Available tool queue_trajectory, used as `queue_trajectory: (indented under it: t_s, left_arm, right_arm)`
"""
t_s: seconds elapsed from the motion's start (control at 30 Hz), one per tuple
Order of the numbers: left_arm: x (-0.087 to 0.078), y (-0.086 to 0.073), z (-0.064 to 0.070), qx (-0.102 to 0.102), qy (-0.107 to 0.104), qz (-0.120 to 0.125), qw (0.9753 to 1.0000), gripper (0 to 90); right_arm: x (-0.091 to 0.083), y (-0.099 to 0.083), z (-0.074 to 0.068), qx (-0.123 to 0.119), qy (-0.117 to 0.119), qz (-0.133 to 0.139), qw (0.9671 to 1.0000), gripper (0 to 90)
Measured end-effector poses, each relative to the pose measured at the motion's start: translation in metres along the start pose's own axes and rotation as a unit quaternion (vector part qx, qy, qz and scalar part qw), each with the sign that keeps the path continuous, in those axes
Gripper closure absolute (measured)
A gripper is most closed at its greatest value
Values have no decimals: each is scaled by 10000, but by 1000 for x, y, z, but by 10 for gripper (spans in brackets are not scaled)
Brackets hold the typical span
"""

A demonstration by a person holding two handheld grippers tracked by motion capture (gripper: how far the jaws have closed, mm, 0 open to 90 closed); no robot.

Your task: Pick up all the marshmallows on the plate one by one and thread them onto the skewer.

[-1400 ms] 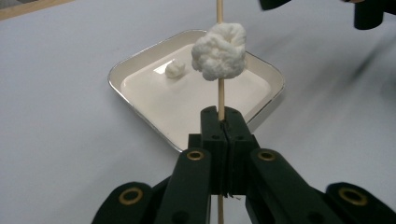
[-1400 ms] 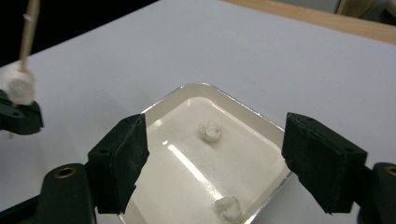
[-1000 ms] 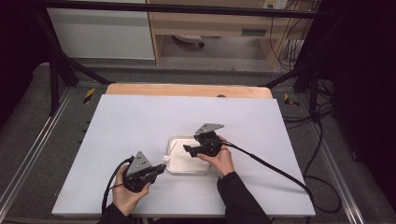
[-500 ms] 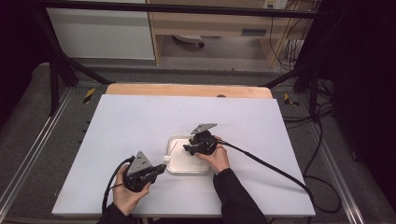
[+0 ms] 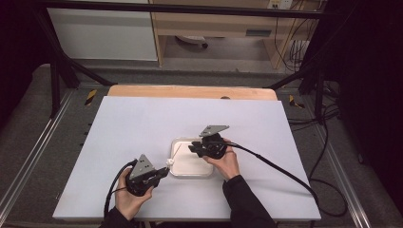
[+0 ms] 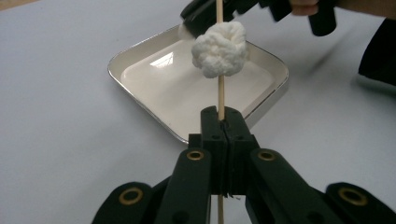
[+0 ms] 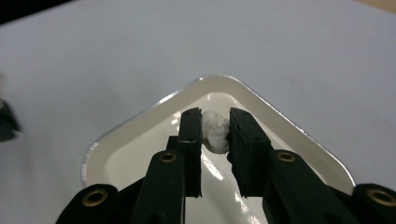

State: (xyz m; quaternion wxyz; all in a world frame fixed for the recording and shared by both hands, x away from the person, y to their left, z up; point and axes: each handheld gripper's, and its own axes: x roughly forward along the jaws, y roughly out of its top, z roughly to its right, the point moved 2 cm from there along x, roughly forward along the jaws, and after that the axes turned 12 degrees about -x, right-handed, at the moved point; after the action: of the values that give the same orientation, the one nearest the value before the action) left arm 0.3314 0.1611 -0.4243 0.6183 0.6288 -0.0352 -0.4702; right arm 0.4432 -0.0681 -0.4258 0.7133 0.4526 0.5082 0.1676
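As the high view shows it, your left gripper (image 5: 160, 175) sits at the near left corner of the white tray (image 5: 179, 169), jaws pointing at it, with a small white lump at their tip. Your right gripper (image 5: 196, 148) hangs over the tray's far right part, well ahead of the left one.

In the left gripper view, your jaws are pressed together on a thin wooden skewer (image 6: 221, 95). One marshmallow (image 6: 220, 48) is already threaded on it, some way beyond the jaw tips and above the tray (image 6: 135, 53). Your right gripper (image 6: 261, 10) shows beyond it.

In the right gripper view, your jaws are clamped on a second marshmallow (image 7: 215, 131), held between the pads just above the tray (image 7: 280, 120) floor.

Judgement: one piece is skewered; the second is picked but not threaded. Bringing it to the skewer tip and pushing it on remains. The tray appears otherwise bare.
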Motion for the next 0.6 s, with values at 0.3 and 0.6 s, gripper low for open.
queue_trajectory:
  t_s: [0.3,0.6]
  left_arm:
    - [4,1,13,162,-136,-4,9998,887]
    - [8,2,28,416,-246,-56,9988,887]
  right_arm:
    - [-79,16,-14,344,251,1244,9913,754]
    - [-99,21,-22,562,603,1618,9834,754]
